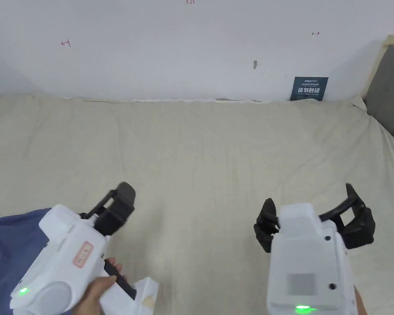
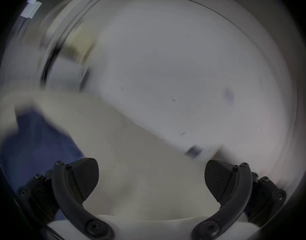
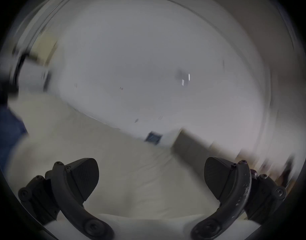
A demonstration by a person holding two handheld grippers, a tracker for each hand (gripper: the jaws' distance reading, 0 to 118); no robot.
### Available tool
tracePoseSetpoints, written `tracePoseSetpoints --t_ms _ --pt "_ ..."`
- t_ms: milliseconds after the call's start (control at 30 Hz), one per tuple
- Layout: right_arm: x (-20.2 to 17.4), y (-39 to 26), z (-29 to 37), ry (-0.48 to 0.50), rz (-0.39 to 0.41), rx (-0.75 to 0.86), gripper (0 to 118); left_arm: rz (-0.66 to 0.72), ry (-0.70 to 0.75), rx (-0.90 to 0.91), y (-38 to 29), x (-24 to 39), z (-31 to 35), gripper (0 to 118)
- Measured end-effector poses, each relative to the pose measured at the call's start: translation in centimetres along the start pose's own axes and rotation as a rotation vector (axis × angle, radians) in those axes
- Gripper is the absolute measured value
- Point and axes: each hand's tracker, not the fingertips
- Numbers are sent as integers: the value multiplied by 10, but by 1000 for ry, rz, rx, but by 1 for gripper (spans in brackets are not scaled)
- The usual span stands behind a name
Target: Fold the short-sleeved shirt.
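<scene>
Closest to the person, a hand [image 1: 97, 292] holds the left gripper [image 2: 151, 178]. Its two black jaws stand wide apart with nothing between them. In the head view the left gripper [image 1: 110, 213] is over the bed [image 1: 200, 164], just right of the blue shirt [image 1: 9, 246].

The right gripper [image 3: 151, 178] is also near the person, well to the right of the shirt. In the head view the right gripper [image 1: 315, 223] hangs over bare bed sheet. Its jaws are spread wide too, and they hold nothing.

The blue shirt lies on the bed at the near left corner of the head view. Part of it runs off the edge of that view. No jaw touches it. In the left gripper view the shirt [image 2: 36, 148] is a blurry blue patch to the left of the jaws. In the right gripper view the shirt [image 3: 6, 133] is a blue patch at the far left.

Farther from the shirt, the cream sheet spreads out with soft wrinkles.

At the back of the bed stands a white wall [image 1: 171, 49]. A small dark sign [image 1: 309, 88] leans there, far to the right of the shirt. A gray headboard [image 1: 387, 90] stands at the right end of the bed.
</scene>
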Motion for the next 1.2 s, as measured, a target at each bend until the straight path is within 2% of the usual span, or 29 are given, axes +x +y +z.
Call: tracePoseSetpoints --t_ms 67,100,133,167,200,267,300,367,433,467,567,667,967,1200 --pt "-16 4 8 -131 274 136 118 376 -82 5 2 -19 1 118" --pt "-21 3 11 -184 367 192 118 484 -101 6 1 -25 2 118" --pt "-27 1 14 -234 432 242 118 562 -97 0 -1 -29 1 118" --pt "-27 -1 15 -254 436 265 118 589 -88 -8 -1 -30 0 118" --pt "-25 -1 15 -247 399 260 118 536 -76 -17 2 -28 0 118" --pt "-14 4 13 -142 220 164 118 253 -31 -6 5 -10 0 118" --pt "-9 5 11 -86 119 106 118 66 15 10 6 3 1 118" --pt "13 6 1 34 -131 -8 118 -361 105 75 1 31 1 118" --pt "28 -2 -2 152 -369 -72 118 -726 166 141 -17 48 1 118" --pt "33 -7 -7 195 -470 -95 118 -862 184 172 -24 53 -1 118" --pt "38 -20 -11 256 -645 -142 118 -1110 222 191 -40 55 -3 118" --pt "35 -26 -13 272 -669 -173 118 -1207 229 195 -48 49 -4 118" --pt "34 -22 -12 263 -649 -180 118 -1164 211 177 -49 44 -2 118" --pt "36 -19 -9 263 -643 -173 118 -1187 201 182 -49 48 0 118"
